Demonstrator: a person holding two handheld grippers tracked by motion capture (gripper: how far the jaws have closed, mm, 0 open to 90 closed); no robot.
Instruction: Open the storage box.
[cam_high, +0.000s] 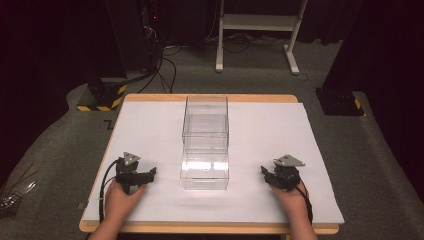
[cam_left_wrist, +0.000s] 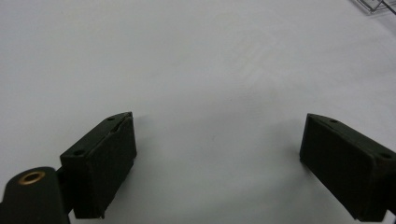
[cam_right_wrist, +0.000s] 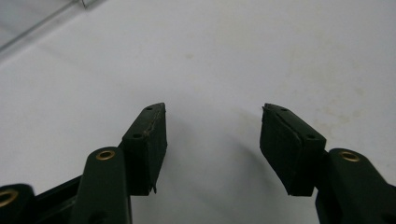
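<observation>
A clear plastic drawer box (cam_high: 205, 142) stands in the middle of the white table top (cam_high: 150, 120), its drawer pulled out toward me. My left gripper (cam_high: 151, 173) rests low at the near left, held by a hand, pointing right toward the box. In the left gripper view its jaws (cam_left_wrist: 218, 140) stand wide apart over bare white surface, nothing between them. My right gripper (cam_high: 264, 172) sits at the near right, pointing left toward the box. Its jaws (cam_right_wrist: 212, 123) are parted with nothing held. A corner of the clear box (cam_right_wrist: 42, 23) appears at the upper left of the right gripper view.
The white sheet covers a wooden table (cam_high: 210, 229) with its edge near me. Beyond it are grey carpet, cables (cam_high: 165, 65), a white frame's legs (cam_high: 292, 55) and black stands with yellow-black tape (cam_high: 102, 97). Open surface lies on both sides of the box.
</observation>
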